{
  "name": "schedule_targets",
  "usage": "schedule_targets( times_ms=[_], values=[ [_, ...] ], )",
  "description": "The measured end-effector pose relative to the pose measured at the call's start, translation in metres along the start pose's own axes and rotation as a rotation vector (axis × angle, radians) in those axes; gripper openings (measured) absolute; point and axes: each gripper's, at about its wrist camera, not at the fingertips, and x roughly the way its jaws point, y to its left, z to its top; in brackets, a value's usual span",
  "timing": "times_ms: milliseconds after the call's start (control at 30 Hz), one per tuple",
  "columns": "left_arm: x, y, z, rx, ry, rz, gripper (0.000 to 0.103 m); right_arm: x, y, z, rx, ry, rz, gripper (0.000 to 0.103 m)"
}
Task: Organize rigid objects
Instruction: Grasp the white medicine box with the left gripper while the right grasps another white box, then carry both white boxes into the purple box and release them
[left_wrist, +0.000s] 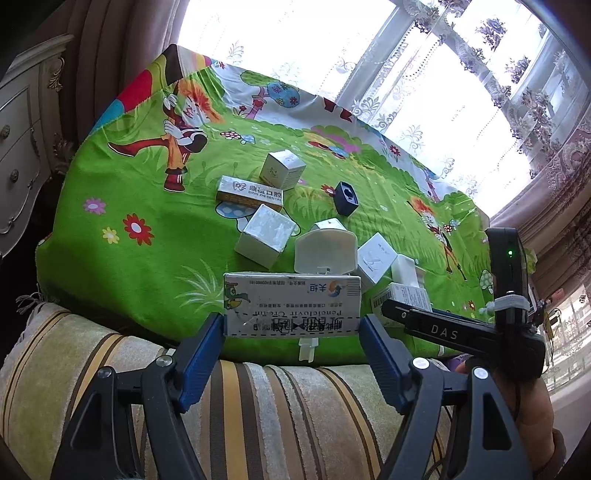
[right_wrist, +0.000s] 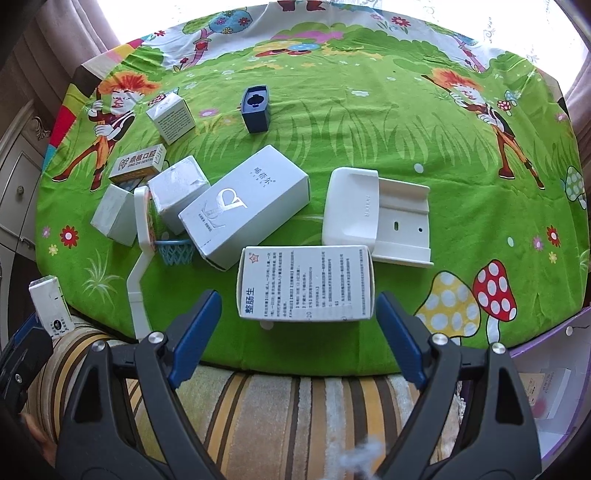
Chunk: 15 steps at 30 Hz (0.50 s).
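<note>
In the left wrist view my left gripper (left_wrist: 291, 328) is shut on a white cream box (left_wrist: 291, 304), its blue pads pressing both short ends just above the cloth's near edge. The same box (right_wrist: 50, 304) shows at the far left of the right wrist view. My right gripper (right_wrist: 299, 306) is open and points down over a white medicine box (right_wrist: 304, 282) printed with a red star. That box lies between the fingers, with a clear gap to the left pad (right_wrist: 201, 321). Behind it lie a tall white box with a silver logo (right_wrist: 243, 206) and a white plastic holder (right_wrist: 369, 218).
A green cartoon cloth (right_wrist: 369, 129) covers the table. On its left are several small white boxes (right_wrist: 179, 192), a dental box (right_wrist: 138, 164), a toy hoop (right_wrist: 142, 229) and a navy box (right_wrist: 255, 109). A striped cushion (right_wrist: 295, 398) lies in front, a purple bin (right_wrist: 546, 387) at lower right.
</note>
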Motion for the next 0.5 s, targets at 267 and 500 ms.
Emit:
schedule_targets(
  times_ms=[267,500],
  values=[
    [0.001,0.0,-0.001,0.004,0.001,0.002,0.075,-0.01,0.004,-0.01,-0.023,-0.044,0.006,0.073],
    [-0.002,-0.005,-0.002,0.025,-0.009,0.017,0.075,-0.038,0.004,-0.024,-0.031,-0.112,0.007,0.073]
  ],
)
